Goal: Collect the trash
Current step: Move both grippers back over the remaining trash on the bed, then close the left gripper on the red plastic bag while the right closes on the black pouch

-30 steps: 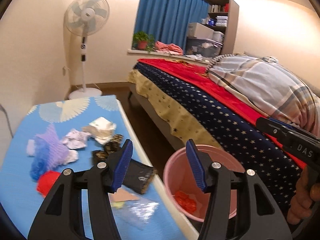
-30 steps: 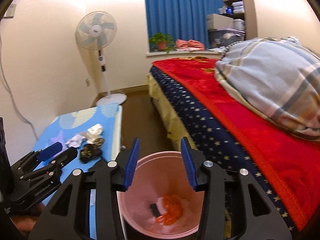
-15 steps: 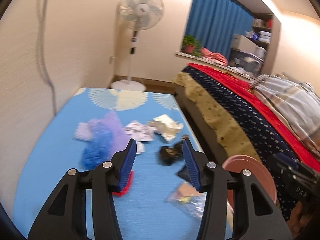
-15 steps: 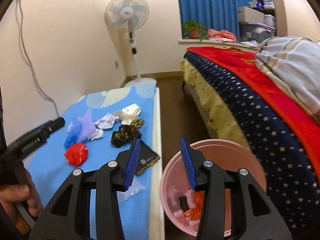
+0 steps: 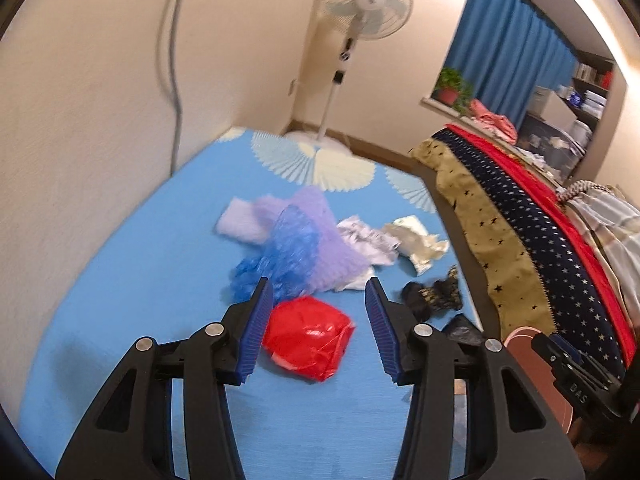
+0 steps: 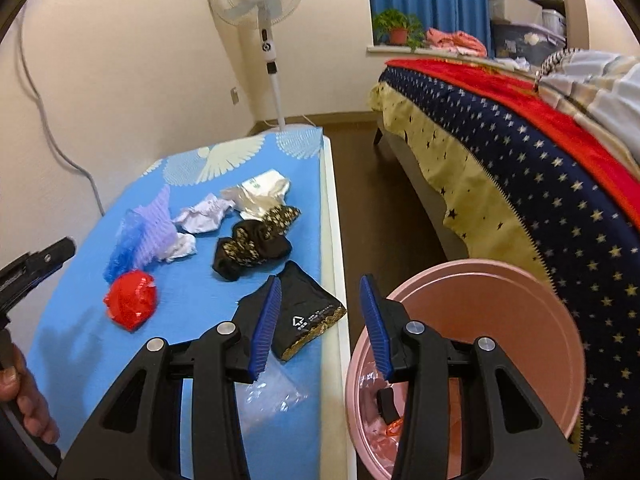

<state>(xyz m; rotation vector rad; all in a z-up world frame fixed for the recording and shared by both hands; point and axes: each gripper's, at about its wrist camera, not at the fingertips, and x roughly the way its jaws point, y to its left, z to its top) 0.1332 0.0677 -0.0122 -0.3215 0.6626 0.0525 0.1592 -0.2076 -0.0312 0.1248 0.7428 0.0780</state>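
Trash lies on the blue table (image 5: 140, 280): a red crumpled wrapper (image 5: 308, 338) (image 6: 131, 300), blue and purple netting (image 5: 296, 248) (image 6: 142, 228), white crumpled paper (image 5: 368, 240) (image 6: 204, 218), a cream wrapper (image 6: 264, 192), black-gold wrappers (image 6: 250, 246) and a black packet (image 6: 308, 314). My left gripper (image 5: 318, 328) is open, its jaws on either side of the red wrapper, just above it. My right gripper (image 6: 320, 324) is open and empty, between the table edge and the pink bin (image 6: 500, 344).
A clear plastic bag (image 6: 272, 396) lies at the table's front edge. The bin holds orange and black scraps (image 6: 390, 412). A bed (image 6: 520, 152) with a starred cover stands to the right across a strip of brown floor. A standing fan (image 6: 260, 12) is behind the table.
My left gripper has swung left from the bin to over the table and closed in on the red wrapper. My right gripper has shifted left from over the bin toward the table edge.
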